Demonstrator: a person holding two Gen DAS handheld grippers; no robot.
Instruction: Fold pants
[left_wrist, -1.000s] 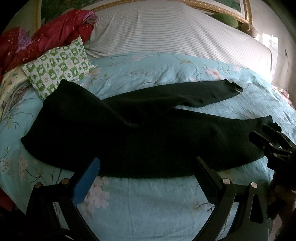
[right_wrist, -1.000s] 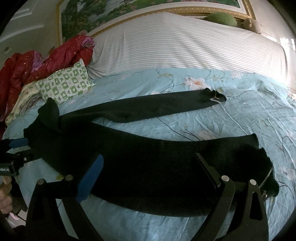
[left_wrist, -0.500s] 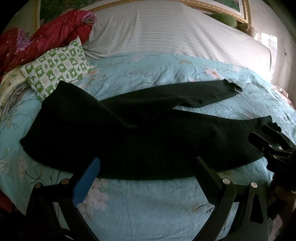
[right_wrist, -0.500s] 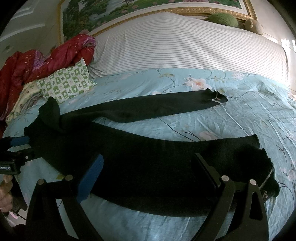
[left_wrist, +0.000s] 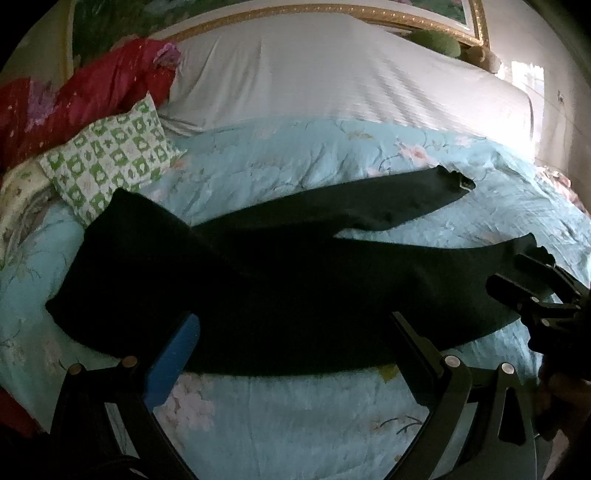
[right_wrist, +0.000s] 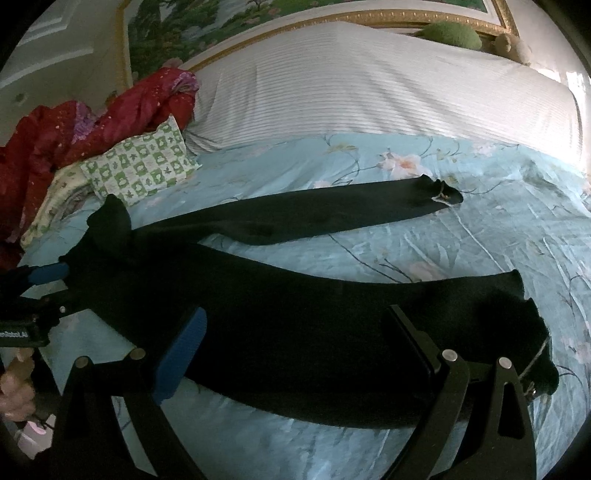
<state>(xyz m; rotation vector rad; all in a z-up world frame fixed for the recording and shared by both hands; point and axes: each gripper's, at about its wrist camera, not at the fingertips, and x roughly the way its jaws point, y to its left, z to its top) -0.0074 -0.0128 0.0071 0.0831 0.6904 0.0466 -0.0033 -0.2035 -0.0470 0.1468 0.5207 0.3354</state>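
Note:
Black pants (left_wrist: 295, 291) lie spread flat on the blue floral bedcover (left_wrist: 280, 417), waist at the left, two legs running right and apart. They also show in the right wrist view (right_wrist: 295, 332). My left gripper (left_wrist: 291, 343) is open and empty, over the pants' near edge by the waist and thigh. My right gripper (right_wrist: 295, 343) is open and empty above the near leg, close to its cuff (right_wrist: 532, 332). The far leg's cuff (right_wrist: 443, 194) lies further back.
A green-and-white checked pillow (left_wrist: 110, 166) and a red quilt (left_wrist: 74, 107) sit at the back left. A white striped pillow (right_wrist: 369, 85) spans the head of the bed under a gold picture frame (right_wrist: 332, 18). A green cushion (right_wrist: 450, 33) sits at the back right.
Both grippers have barely moved; the views shifted slightly. The pants lie as before and nothing was taken hold of.

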